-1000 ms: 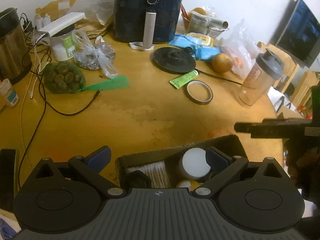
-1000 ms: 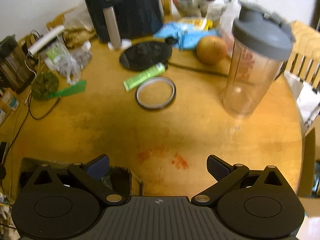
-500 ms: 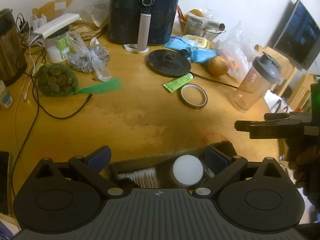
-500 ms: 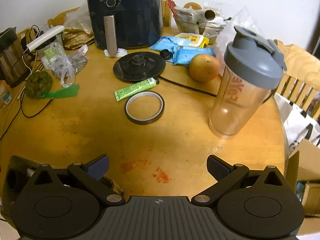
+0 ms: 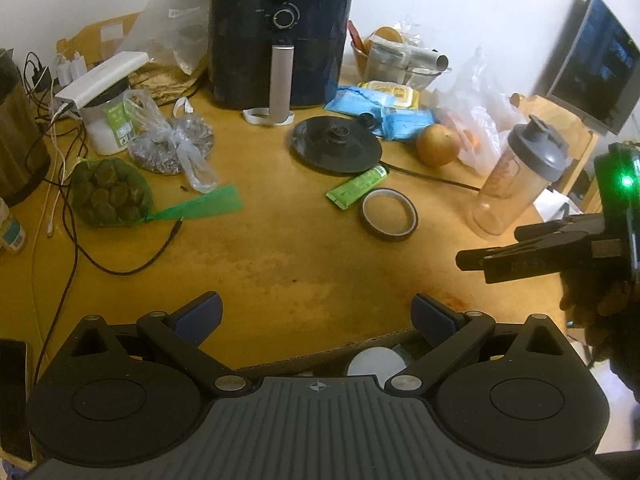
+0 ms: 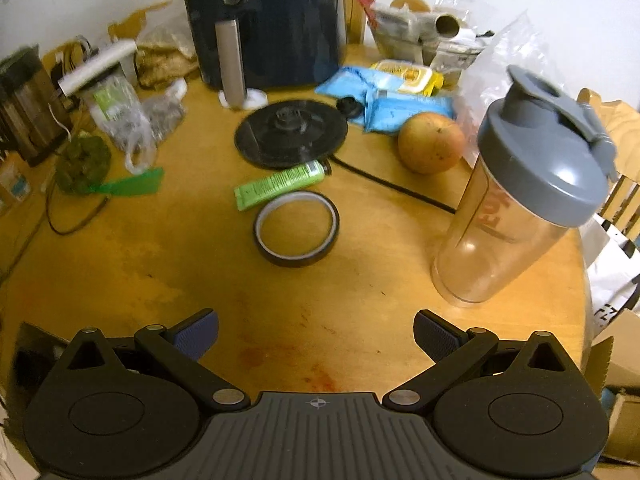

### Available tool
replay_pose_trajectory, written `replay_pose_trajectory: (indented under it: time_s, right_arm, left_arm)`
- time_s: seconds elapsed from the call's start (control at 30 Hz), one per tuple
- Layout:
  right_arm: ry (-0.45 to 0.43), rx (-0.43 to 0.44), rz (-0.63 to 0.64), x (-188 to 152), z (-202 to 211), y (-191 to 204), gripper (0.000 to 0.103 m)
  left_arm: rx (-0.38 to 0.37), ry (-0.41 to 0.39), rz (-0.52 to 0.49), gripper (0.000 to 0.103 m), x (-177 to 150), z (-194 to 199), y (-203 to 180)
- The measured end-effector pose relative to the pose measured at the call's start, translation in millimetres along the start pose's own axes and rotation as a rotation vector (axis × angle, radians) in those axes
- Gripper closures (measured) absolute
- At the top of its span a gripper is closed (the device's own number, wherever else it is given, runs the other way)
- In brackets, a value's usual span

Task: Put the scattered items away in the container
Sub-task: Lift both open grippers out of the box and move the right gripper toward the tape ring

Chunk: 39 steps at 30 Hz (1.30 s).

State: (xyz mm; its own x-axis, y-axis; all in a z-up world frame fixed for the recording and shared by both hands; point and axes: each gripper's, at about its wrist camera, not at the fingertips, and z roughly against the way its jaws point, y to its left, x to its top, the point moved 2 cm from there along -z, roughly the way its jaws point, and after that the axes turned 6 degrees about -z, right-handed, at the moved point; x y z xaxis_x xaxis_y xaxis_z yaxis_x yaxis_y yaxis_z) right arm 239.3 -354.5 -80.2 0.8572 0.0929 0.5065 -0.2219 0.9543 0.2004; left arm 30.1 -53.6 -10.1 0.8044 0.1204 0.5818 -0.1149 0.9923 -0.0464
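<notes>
Hovering over the near edge of a round, worn yellow wooden table (image 5: 280, 248), the left gripper (image 5: 316, 314) has its blue ribbed finger pads spread wide with nothing between them. Just below and partly hidden under it sits the brown cardboard container (image 5: 384, 339), its raw corrugated rim showing, with a smooth white round lid (image 5: 376, 362) inside. The right gripper (image 6: 316, 330) is likewise splayed wide and empty above the bare tabletop; in the left view it appears side-on at the right edge.

Out on the table lie the scattered items: a glossy dark ring of tape (image 6: 297, 229) lying flat, and touching its far side a soft bright-green plastic tube (image 6: 279, 184) with a dark cap. Beyond them rests a flat black disc-shaped kettle base (image 6: 291, 134), its cord trailing right. A clear plastic shaker bottle with a matte grey flip lid (image 6: 520, 216) stands upright to the right, near a round yellowish fruit (image 6: 431, 143). A tall dark-blue air fryer (image 5: 282, 32) stands at the back.
</notes>
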Motion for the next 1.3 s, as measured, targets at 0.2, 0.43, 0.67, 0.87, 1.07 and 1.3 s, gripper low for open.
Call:
replay_pose_trajectory:
  time_s: [0.2, 0.43, 0.67, 0.87, 1.07, 1.3]
  right_arm:
    - [0.004, 0.037, 0.025, 7.8, -13.8, 2.5, 0.0]
    - [0.024, 0.048, 0.095, 18.7, -29.8, 10.4, 0.0]
    - [0.055, 0.102, 0.113, 27.5, -49.7, 13.5, 0.0]
    - [0.045, 0.152, 0.133, 33.0, -66.0, 13.8, 0.0]
    - [0.028, 0.139, 0.183, 37.9, -88.2, 11.9, 0.0]
    - [0.036, 0.113, 0.244, 40.8, -111.0, 7.1, 0.0]
  left_arm:
    - [0.022, 0.018, 0.012, 0.0, -2.7, -3.1, 2.5]
    - [0.041, 0.05, 0.06, 0.0, -7.7, -6.8, 9.5]
    - [0.056, 0.073, 0.086, 0.0, -12.0, -8.9, 11.1]
    - [0.057, 0.089, 0.121, 0.0, -15.6, -10.4, 15.6]
    - [0.059, 0.102, 0.155, 0.0, -18.6, -10.8, 19.9]
    - [0.071, 0.123, 0.191, 0.0, -22.5, -13.6, 25.2]
